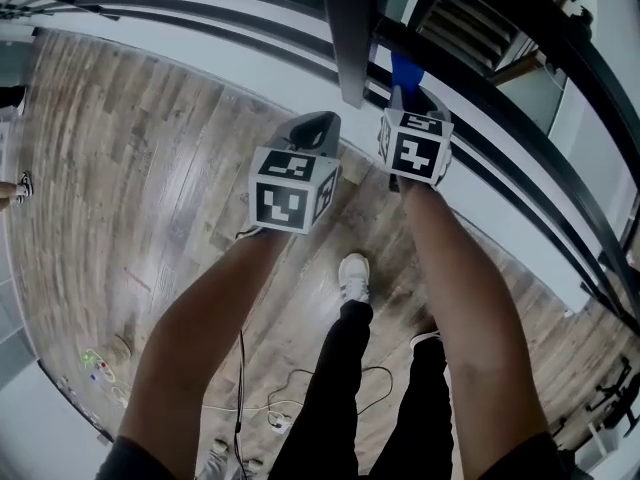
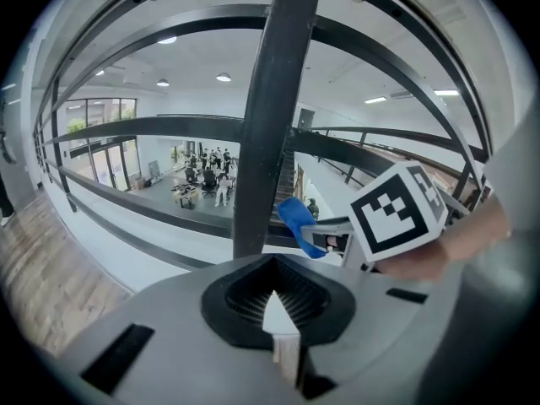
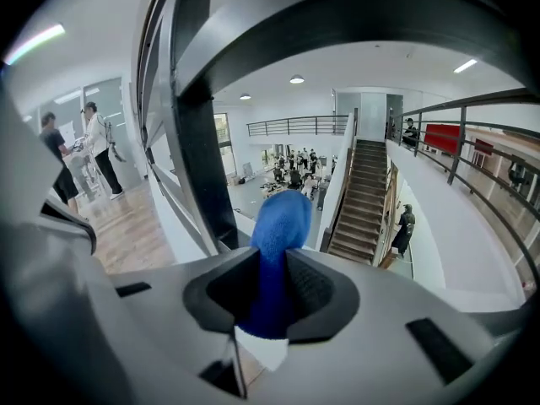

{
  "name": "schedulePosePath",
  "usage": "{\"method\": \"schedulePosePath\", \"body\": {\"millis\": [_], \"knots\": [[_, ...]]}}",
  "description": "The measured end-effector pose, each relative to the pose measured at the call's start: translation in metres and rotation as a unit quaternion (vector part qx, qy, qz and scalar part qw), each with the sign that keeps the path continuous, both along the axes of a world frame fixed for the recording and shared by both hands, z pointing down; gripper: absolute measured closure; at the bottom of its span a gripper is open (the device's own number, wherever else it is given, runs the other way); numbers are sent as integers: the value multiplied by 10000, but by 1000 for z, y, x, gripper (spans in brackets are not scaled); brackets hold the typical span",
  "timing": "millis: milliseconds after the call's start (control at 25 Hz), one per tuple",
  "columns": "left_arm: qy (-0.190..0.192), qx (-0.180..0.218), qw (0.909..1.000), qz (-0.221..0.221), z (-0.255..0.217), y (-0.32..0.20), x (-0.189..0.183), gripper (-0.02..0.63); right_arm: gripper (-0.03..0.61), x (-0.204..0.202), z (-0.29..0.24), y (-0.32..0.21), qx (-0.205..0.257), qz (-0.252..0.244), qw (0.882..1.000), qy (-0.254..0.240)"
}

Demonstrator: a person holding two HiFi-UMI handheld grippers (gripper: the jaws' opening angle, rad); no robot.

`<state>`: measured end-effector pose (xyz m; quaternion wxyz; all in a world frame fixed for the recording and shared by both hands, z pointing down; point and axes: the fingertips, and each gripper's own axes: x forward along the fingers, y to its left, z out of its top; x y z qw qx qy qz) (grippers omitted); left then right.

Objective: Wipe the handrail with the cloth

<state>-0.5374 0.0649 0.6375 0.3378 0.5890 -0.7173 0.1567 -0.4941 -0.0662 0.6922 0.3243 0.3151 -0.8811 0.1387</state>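
Observation:
A blue cloth (image 3: 278, 251) is pinched in my right gripper (image 3: 274, 287), its rounded end sticking out past the jaws. In the head view the cloth (image 1: 405, 68) sits right against the dark railing bars (image 1: 500, 103), just right of the upright post (image 1: 350, 28). A broad dark handrail (image 3: 380, 15) arches close above the right gripper. My left gripper (image 2: 274, 292) is shut with nothing in it and faces the post (image 2: 270, 125) from a short way off. The left gripper (image 1: 318, 125) is beside the right gripper (image 1: 405, 96), slightly nearer to me.
Wood plank floor (image 1: 150, 168) lies under me, with my legs, a white shoe (image 1: 353, 276) and cables (image 1: 260, 408). Beyond the railing are an open atrium and a staircase (image 3: 359, 201). Two people (image 3: 80, 154) stand on the floor to the left.

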Motion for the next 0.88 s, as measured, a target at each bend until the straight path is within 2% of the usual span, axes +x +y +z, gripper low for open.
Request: {"method": "schedulePosePath", "body": {"millis": [160, 320, 440, 560, 760, 880], "knots": [[79, 72, 9999, 135, 3, -12, 25, 611, 479, 33, 1, -7, 31, 134, 9999, -33], [70, 59, 9993, 367, 8, -24, 54, 611, 479, 63, 6, -15, 180, 51, 9998, 11], [48, 51, 9983, 575, 11, -37, 78, 611, 479, 88, 9, -23, 124, 142, 9998, 8], [84, 38, 9983, 584, 11, -46, 99, 611, 479, 113, 9, -31, 53, 340, 9994, -65], [116, 67, 9965, 822, 0, -65, 162, 611, 479, 176, -5, -42, 64, 556, 9983, -143], [137, 86, 9961, 862, 1, -75, 188, 611, 479, 206, -6, -48, 69, 589, 9981, -150]]}}
